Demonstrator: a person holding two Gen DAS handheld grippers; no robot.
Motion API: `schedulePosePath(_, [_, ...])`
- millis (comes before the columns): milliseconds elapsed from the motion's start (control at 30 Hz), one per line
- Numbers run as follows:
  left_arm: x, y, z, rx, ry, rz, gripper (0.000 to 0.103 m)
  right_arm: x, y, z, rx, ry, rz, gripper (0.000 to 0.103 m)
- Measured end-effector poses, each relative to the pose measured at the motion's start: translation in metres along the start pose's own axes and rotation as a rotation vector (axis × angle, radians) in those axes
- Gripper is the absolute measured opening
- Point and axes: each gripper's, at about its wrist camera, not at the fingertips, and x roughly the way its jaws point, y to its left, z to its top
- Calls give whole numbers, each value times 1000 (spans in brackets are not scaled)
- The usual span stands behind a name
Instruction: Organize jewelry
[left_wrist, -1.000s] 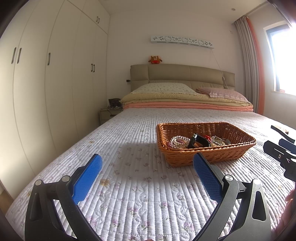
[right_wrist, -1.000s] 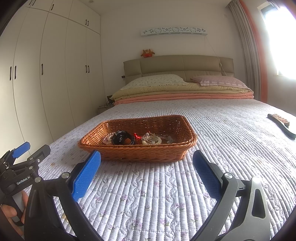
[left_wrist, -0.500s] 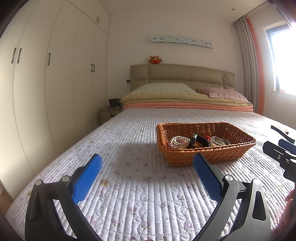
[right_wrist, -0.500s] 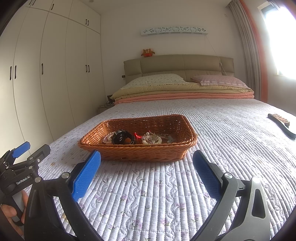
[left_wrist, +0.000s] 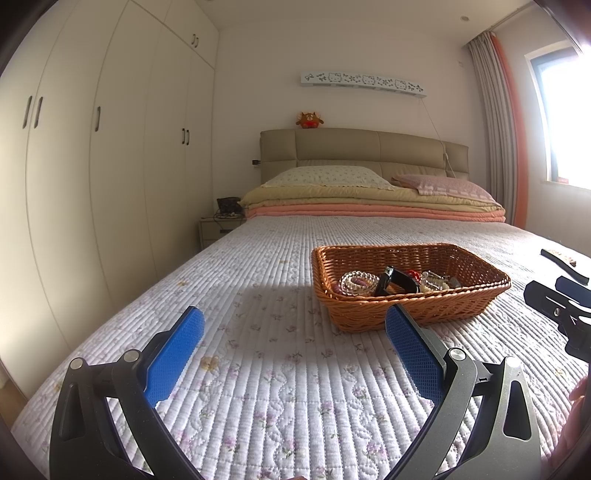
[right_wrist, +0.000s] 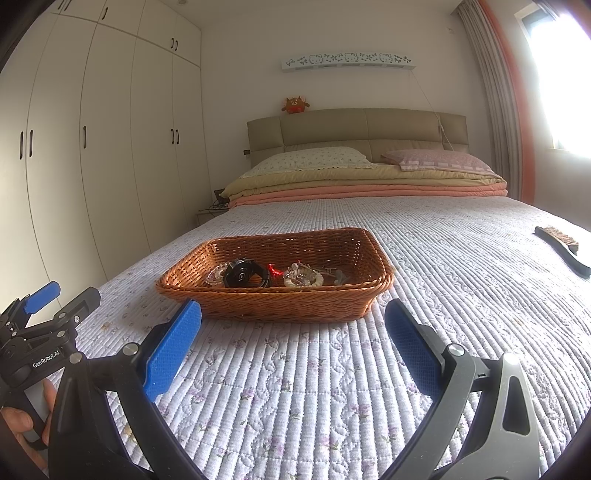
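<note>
- Left gripper (left_wrist: 293, 343) spread wide, blue pads well apart, nothing between them, hovering low over the quilted bedspread (left_wrist: 258, 280).
- Right gripper (right_wrist: 293, 341) likewise wide open and empty, aimed straight at 12 o'clock.
- Wicker basket (right_wrist: 266, 302) sitting on the bedspread at 12 o'clock from the right gripper, at about 1 o'clock from the left one.
- Inside the basket: a clear bead bracelet (left_wrist: 356, 282), a black watch (right_wrist: 243, 275), something small and red (right_wrist: 272, 268), a pale beaded piece (right_wrist: 301, 277). All loose in one heap near the front wall.
- No jewelry visible on the bedspread itself; only a brush (right_wrist: 561, 247) well off at 2 o'clock.
- Step in hand: hard to call. Fits pieces all gathered in, with both grippers backed off; fits equally a mixed pile waiting to be sorted out.
- Any reach into that basket calls for: coming over the front rim from above, closing on one piece only, minding tangled strands and slippery beads.
</note>
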Motion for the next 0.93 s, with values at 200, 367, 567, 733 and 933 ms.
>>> schedulePosePath(200, [0,0,0,0,0,0,96,0,0,0,1,0,0,95])
schedulePosePath(367, [0,0,0,0,-2,1,96,0,0,0,1,-1,-1,95])
schedulePosePath(567, [-6,0,0,0,-34,6,96,1,0,1,0,0,-1,95])
schedulePosePath(733, [-6,3,2,-16,-31,-6,96,1,0,1,1,1,0,95])
schedulePosePath(933, [-5,7,3,-29,-28,-16,96,0,0,0,0,1,0,95])
